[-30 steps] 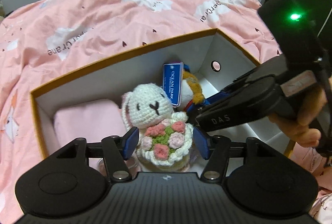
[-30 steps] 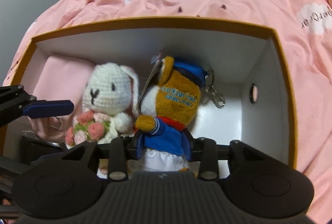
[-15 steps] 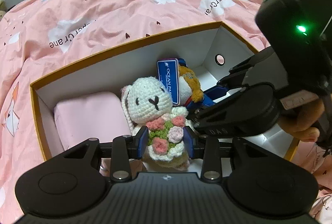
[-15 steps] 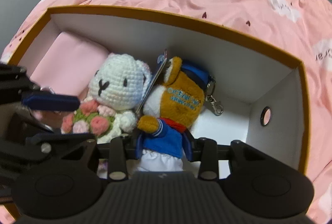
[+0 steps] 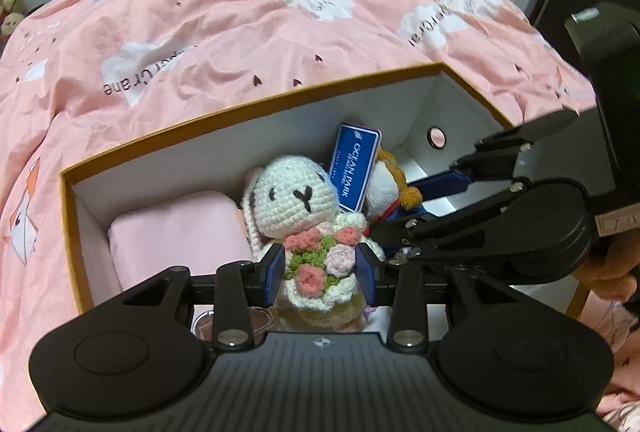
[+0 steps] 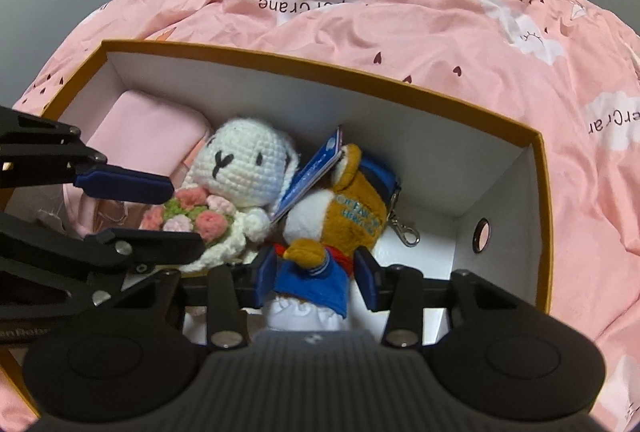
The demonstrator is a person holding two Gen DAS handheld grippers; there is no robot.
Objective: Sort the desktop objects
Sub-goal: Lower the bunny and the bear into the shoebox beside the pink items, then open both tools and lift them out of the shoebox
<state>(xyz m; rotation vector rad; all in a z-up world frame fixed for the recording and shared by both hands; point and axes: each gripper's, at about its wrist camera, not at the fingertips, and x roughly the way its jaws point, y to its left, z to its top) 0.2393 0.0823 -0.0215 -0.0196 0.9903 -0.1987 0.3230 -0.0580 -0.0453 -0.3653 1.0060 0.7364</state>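
Note:
A white crochet rabbit (image 5: 296, 196) (image 6: 240, 160) with a flower bouquet stands in the orange-rimmed box (image 5: 240, 108) (image 6: 360, 72). My left gripper (image 5: 320, 268) (image 6: 186, 217) holds it at the bouquet, both pads touching, while its jaws are easing open. Beside it on the right leans a brown plush in a blue sailor jacket (image 6: 352, 216) (image 5: 394, 176) with a blue tag (image 5: 354, 168). My right gripper (image 6: 316, 276) (image 5: 394, 210) straddles the jacket. Its jaws are opening, and a gap shows at the right pad.
A folded pink pad (image 5: 176, 232) (image 6: 148, 128) fills the box's left end. The plush's metal clip (image 6: 406, 234) lies on the white floor, with bare floor to its right. A pink quilt (image 5: 240, 12) surrounds the box. A hand (image 5: 612, 276) holds the right gripper.
The left jaws closed in from wide open onto the rabbit's bouquet. The right gripper rolled, so the box looks tilted, and its right pad has come off the plush's jacket.

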